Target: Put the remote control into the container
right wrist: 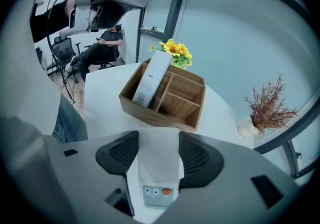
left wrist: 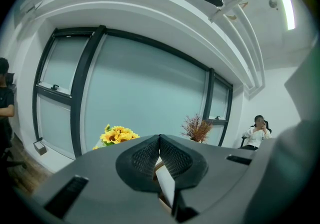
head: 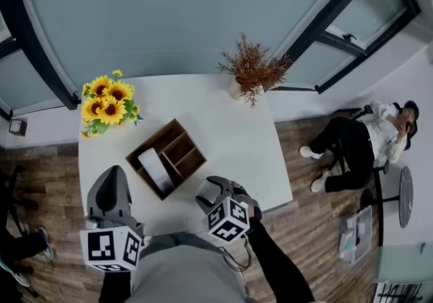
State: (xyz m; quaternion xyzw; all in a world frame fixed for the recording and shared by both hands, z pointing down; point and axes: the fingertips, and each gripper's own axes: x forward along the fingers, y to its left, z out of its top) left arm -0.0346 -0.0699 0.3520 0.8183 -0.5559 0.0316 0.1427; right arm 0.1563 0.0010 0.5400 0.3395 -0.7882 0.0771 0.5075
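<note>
A white remote control [right wrist: 158,168] with an orange button lies between the pads of my right gripper [right wrist: 159,140], which is shut on it. In the head view the right gripper [head: 215,185] hovers near the table's front edge, just right of the wooden container [head: 181,134]. That container [right wrist: 187,99] has several compartments. A second white remote [head: 155,169] leans in its long compartment [right wrist: 149,80]. My left gripper [head: 114,174] is at the container's front left; its pads [left wrist: 146,157] meet with nothing held.
On the white table [head: 237,139], a bunch of sunflowers [head: 108,102] stands at the back left and a vase of dried twigs [head: 252,68] at the back right. To the right, a person [head: 365,139] sits on the wooden floor side.
</note>
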